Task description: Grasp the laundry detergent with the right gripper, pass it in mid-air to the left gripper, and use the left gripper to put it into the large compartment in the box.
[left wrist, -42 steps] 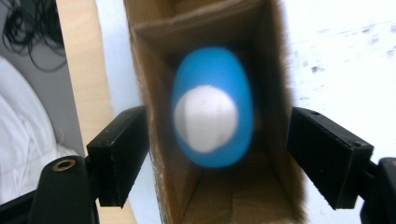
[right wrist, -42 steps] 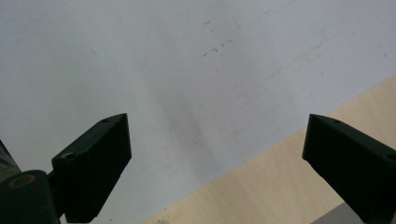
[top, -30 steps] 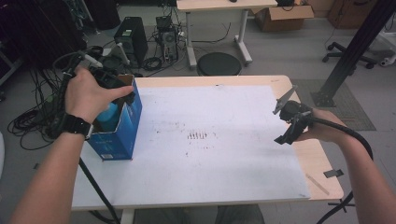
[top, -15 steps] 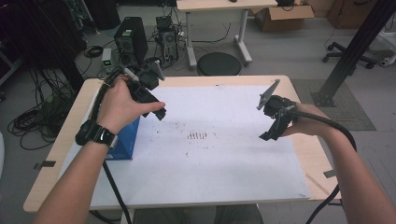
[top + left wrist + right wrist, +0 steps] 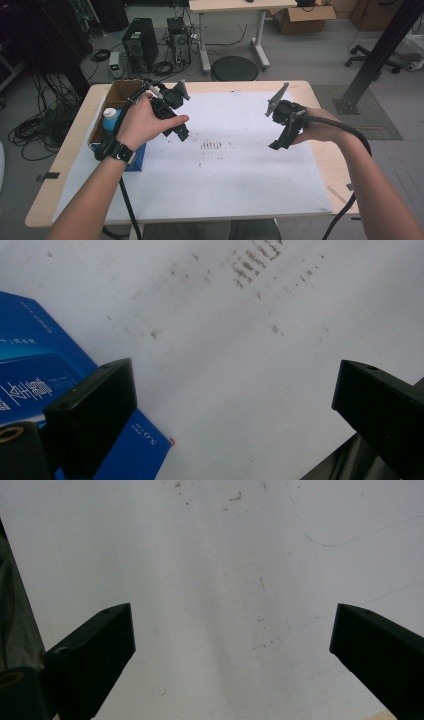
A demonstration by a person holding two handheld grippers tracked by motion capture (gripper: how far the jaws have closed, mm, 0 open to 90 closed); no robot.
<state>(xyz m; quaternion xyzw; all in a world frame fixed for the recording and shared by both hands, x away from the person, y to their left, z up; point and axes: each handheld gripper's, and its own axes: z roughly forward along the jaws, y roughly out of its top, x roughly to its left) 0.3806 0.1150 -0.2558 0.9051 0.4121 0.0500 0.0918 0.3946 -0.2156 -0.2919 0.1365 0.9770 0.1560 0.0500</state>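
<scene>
My left gripper (image 5: 181,133) hangs above the white sheet (image 5: 220,170), just right of an open blue box (image 5: 134,159); it is open and holds nothing. The left gripper view has that gripper (image 5: 235,395) with its jaws wide apart over the marked sheet (image 5: 240,340), the blue box (image 5: 30,375) at its left. Inside the box stands a white bottle with a blue cap (image 5: 110,118). Over the sheet's right part my right gripper (image 5: 278,145) is open and holds nothing. Bare sheet (image 5: 225,580) lies between the spread jaws of that gripper (image 5: 232,635) in the right gripper view.
Dark smudges (image 5: 212,146) mark the sheet's middle. The wooden table (image 5: 320,95) ends close past the sheet on every side. Beyond it are a round black stool (image 5: 234,68), computer towers (image 5: 136,42) with cables, and a black post (image 5: 375,55).
My left gripper came up out of the blue box and moved right over the sheet. The right gripper moved left toward the middle and rose a little.
</scene>
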